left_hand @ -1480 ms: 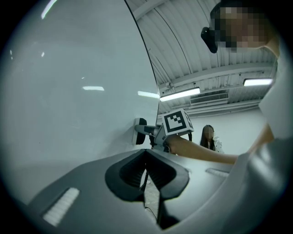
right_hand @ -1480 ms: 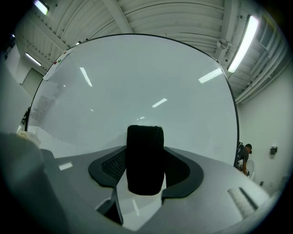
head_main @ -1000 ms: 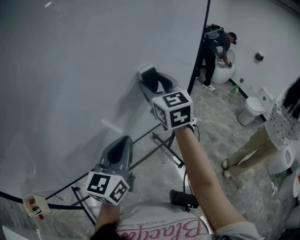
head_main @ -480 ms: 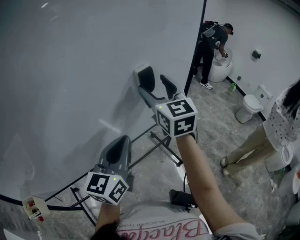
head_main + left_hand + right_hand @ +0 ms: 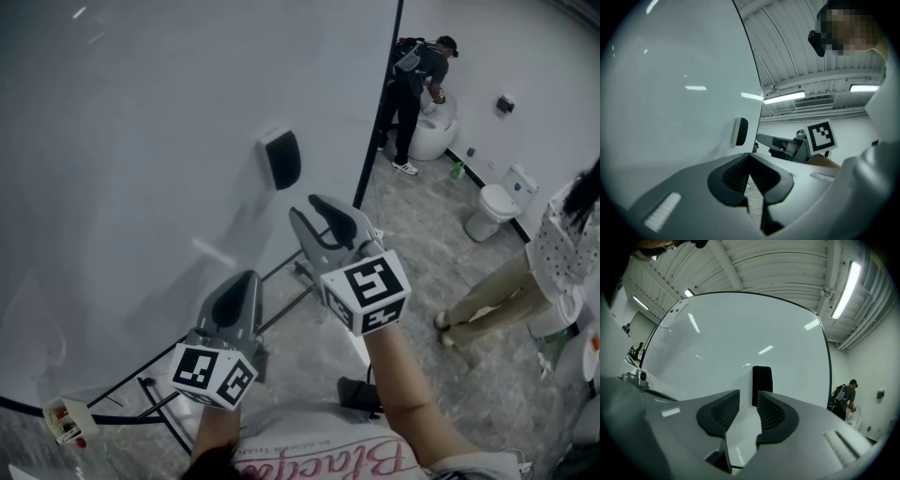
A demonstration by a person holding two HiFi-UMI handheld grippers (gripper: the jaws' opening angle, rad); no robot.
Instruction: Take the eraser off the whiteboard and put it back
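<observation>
Our right gripper (image 5: 748, 398) holds nothing. Its jaws stand a narrow gap apart and have just been closing, and between them we see only bare board. The eraser (image 5: 762, 379) sits beyond their tips, touched by neither pad. It stands upright on the face of the whiteboard (image 5: 141, 141), near the board's right edge, with no ledge under it, so we take it to cling there by a magnet. That would explain why it can be left alone on a vertical surface. From the head view, the right gripper is clearly apart from it, lower and to the right. We point this gripper about level at the board and keep the jaws in line with the eraser's long side, because a grip across its narrow width is the natural way to pull it straight off and press it flat again. As the gap now looks narrower than the eraser, we judge the jaws would have to spread before another grasp. Our left gripper (image 5: 242, 286) is closed on nothing, pads together. It rests low by the board's bottom edge, above the stand legs (image 5: 314, 286), out of the way because the job needs one hand only. With the eraser seated on the board and both tools empty, either the return is done or the taking has not begun. We cannot say which.
</observation>
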